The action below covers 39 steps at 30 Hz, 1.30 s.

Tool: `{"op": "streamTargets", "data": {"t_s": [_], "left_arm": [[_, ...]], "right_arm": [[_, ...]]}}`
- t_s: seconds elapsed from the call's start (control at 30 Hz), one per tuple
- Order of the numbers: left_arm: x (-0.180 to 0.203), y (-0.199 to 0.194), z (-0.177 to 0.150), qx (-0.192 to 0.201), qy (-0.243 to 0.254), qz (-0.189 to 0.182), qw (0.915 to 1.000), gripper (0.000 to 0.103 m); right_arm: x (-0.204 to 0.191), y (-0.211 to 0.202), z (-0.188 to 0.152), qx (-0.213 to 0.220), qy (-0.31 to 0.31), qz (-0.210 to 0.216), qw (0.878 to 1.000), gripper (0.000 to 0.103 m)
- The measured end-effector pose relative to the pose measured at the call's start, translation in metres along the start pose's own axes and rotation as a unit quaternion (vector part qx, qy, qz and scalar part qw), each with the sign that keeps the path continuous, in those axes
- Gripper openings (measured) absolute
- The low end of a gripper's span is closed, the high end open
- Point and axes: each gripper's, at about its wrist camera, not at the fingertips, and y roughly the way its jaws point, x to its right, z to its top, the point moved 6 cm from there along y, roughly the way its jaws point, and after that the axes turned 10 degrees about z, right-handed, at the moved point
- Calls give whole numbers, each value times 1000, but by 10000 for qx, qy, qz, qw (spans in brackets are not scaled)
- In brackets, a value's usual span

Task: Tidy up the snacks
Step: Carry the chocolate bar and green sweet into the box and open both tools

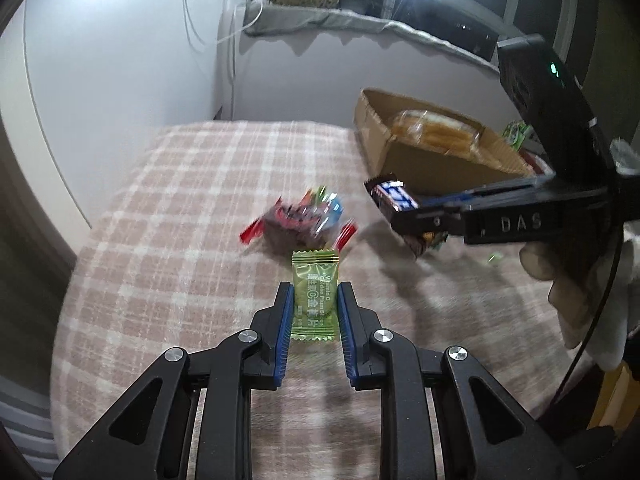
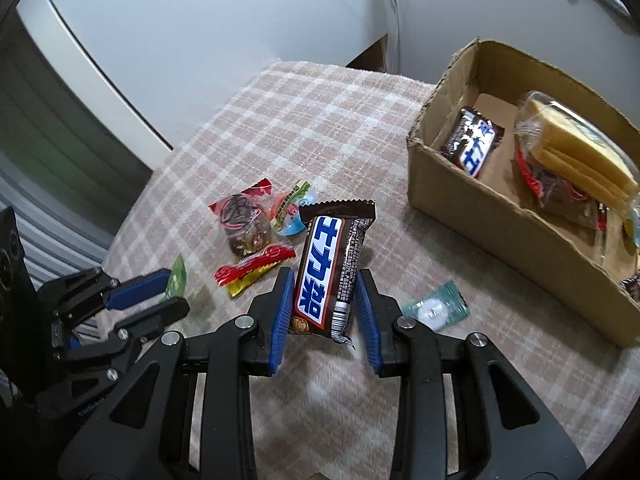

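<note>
I saw a pink plaid tablecloth point(image 2: 320, 120) over the table, against white walls. My left tool point(image 1: 314, 304) gripped a green plum-candy sachet point(image 1: 314, 280) marked "Vitamin C". My right tool point(image 2: 325, 304) gripped a brown chocolate bar point(image 2: 332, 264). Only the right view showed inside the cardboard box point(image 2: 500, 208): a second chocolate bar point(image 2: 472, 144) and a wafer pack point(image 2: 576, 152).

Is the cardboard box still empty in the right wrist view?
No, the cardboard box already holds a chocolate bar and a clear pack of yellow wafers.
</note>
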Motion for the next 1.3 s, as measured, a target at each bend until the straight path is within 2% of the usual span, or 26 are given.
{"op": "streamTargets", "data": {"t_s": [0.27,0.63,1.03,1.3], "left_arm": [[21,-22,33,447,106,-211,9987,20],[53,-24,78,758,227,-462,9958,20],[100,-14,131,1033,647,-484,9914,20],[118,0,146,1025,727,-556,9905,20]], "right_arm": [[4,-57,-3,453,-29,-71,9989,33],[49,-141,-3,1102,247,-510,9923,33],[98,-184,2,1548,576,-891,9822,33],[132,-193,7,1674,793,-1068,9769,33]]}}
